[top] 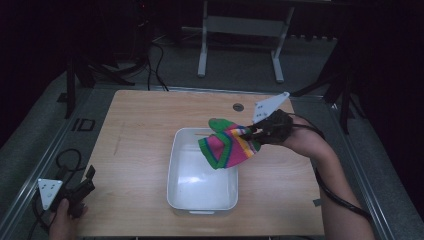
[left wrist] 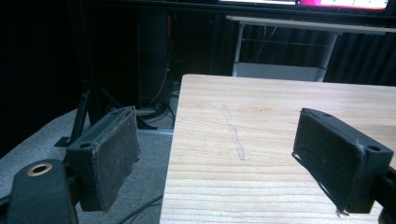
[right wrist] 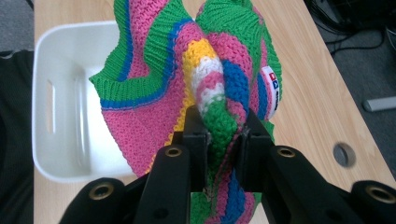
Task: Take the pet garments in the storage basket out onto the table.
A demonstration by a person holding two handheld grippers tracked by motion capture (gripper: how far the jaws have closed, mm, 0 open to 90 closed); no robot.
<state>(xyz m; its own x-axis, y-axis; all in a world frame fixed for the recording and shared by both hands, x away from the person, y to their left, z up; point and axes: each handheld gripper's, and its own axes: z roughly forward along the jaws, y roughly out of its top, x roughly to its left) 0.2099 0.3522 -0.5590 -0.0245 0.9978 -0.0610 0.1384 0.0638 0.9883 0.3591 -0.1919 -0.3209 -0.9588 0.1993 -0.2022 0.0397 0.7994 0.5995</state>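
Wooden table point(top: 140, 130), bare left half; white bin point(top: 180, 165) at centre, knit cloth point(top: 227, 145) over its far right rim. Left gripper point(left wrist: 229, 154) at near-left edge, jaws apart. Right gripper point(right wrist: 223, 135) clamped on cloth above bin.

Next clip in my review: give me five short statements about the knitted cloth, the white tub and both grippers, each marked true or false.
1. The right gripper is shut on the striped pink, green and blue knitted cloth. True.
2. The knitted cloth lies flat on the floor of the white rectangular plastic tub. False: it hangs from the jaws above the tub's far right part.
3. The left gripper is open with nothing between its jaws. True.
4. The left gripper hovers over the tub. False: it is at the near left corner of the light wooden table.
5. The tub holds several folded cloths. False: its inside looks bare.
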